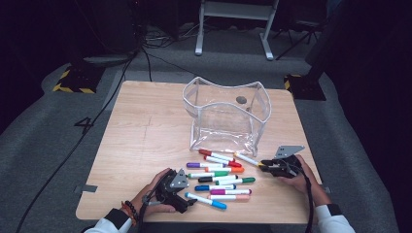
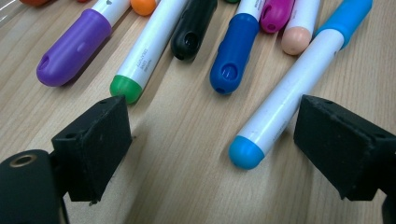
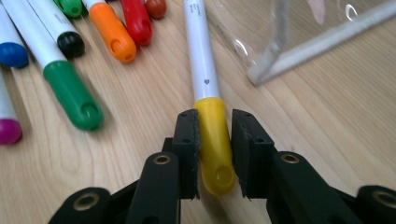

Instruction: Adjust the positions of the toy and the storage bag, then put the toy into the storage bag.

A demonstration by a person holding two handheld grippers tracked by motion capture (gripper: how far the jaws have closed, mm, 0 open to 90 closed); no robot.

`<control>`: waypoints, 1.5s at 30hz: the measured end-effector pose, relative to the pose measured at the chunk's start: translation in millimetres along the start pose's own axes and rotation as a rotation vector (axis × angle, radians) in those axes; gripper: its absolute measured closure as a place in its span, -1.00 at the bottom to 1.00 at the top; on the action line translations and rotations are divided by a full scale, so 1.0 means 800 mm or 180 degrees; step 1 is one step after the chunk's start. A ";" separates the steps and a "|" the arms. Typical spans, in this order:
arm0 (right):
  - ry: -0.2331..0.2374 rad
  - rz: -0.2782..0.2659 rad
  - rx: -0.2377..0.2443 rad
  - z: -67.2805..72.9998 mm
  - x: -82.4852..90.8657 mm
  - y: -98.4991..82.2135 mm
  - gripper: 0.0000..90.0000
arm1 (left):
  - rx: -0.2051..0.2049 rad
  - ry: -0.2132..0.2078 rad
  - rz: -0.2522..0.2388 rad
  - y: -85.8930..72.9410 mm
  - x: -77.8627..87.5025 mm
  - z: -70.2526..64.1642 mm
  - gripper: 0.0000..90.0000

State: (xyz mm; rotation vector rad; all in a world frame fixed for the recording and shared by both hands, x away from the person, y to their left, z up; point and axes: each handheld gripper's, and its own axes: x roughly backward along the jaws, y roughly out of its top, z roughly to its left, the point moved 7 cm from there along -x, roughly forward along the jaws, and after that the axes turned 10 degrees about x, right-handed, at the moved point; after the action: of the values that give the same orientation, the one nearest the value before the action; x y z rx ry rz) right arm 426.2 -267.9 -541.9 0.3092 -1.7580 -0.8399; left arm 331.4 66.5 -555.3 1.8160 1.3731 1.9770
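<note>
One yellow-capped marker [image 3: 211, 126] is pinched at cap by right gripper [image 3: 214, 154]: light, stiff, smooth plastic, prone to swivel. Left gripper [image 2: 212, 144] is held open, light-blue marker [image 2: 285, 100] between jaws, untouched.

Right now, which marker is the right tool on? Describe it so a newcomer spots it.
Start at the clear pouch on the wooden table. Off its near right corner lies a white marker, apart from the main cluster. The right tool clamps its yellow cap, the only yellow one.

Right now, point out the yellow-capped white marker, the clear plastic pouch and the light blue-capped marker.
Yellow-capped white marker [image 3: 214, 140], right gripper view, on its cap.
Clear plastic pouch [image 1: 228, 121], high view, front wall.
Light blue-capped marker [image 2: 289, 98], left gripper view, white barrel.
</note>
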 end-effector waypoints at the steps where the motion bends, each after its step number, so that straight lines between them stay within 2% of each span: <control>1: 0.0000 0.0000 0.0000 0.000 0.000 0.000 0.60 | 0.0000 0.0000 0.0000 0.000 0.000 0.000 -0.75; 4: -0.0046 -0.0044 -0.0082 -0.001 0.011 -0.013 0.61 | -0.0051 -0.0046 0.0019 -0.002 0.003 0.005 -0.75; 5: -0.0058 -0.0080 -0.0120 -0.002 0.016 -0.020 0.61 | -0.0015 -0.0027 0.0008 -0.003 0.004 0.009 -0.75; 7: -0.0074 -0.0102 -0.0143 -0.002 0.018 -0.023 0.60 | -0.0021 -0.0020 0.0006 -0.003 0.005 0.011 -0.75; 9: -0.0089 -0.0106 -0.0151 -0.002 0.020 -0.025 0.53 | -0.0014 -0.0021 0.0000 -0.003 0.005 0.012 -0.75; 10: -0.0183 -0.0062 -0.0175 -0.006 0.017 -0.023 0.28 | -0.0015 -0.0021 0.0000 -0.003 0.005 0.012 -0.75; 11: -0.0183 -0.0062 -0.0175 -0.006 0.017 -0.023 0.28 | -0.0014 -0.0021 0.0000 -0.003 0.005 0.012 -0.75; 15: -0.0145 -0.0119 -0.0150 -0.007 0.010 -0.017 0.34 | -0.0022 -0.0033 0.0003 -0.003 0.005 0.012 -0.75; 16: -0.0131 -0.0162 -0.0132 -0.009 0.008 -0.015 0.52 | -0.0044 -0.0036 0.0016 -0.003 0.005 0.013 -0.75; 18: -0.0118 -0.0174 -0.0128 -0.009 0.007 -0.014 0.59 | -0.0057 -0.0047 0.0020 -0.002 0.004 0.013 -0.75; 25: -0.0109 -0.0104 0.0016 -0.006 0.008 -0.011 0.64 | -0.0095 -0.0087 0.0029 -0.002 0.004 0.014 -0.75; 29: -0.0117 -0.0005 0.0030 -0.006 0.010 -0.012 0.65 | -0.0093 -0.0084 0.0029 -0.002 0.005 0.014 -0.75; 31: -0.0146 0.0059 0.0050 -0.006 0.014 -0.014 0.65 | -0.0092 -0.0083 0.0029 -0.003 0.005 0.015 -0.75; 42: -0.0335 -0.0040 -0.0024 -0.012 0.054 -0.018 0.65 | -0.0075 -0.0072 0.0022 -0.003 0.006 0.015 -0.75; 45: -0.0359 -0.0068 0.0014 -0.011 0.061 -0.015 0.65 | -0.0097 -0.0074 0.0031 -0.003 0.006 0.017 -0.75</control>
State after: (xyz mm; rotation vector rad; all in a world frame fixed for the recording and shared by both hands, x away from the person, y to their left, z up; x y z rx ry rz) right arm 414.5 -308.1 -513.2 0.2887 -1.8643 -0.8835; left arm 340.5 77.6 -555.4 1.8301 1.3225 1.9641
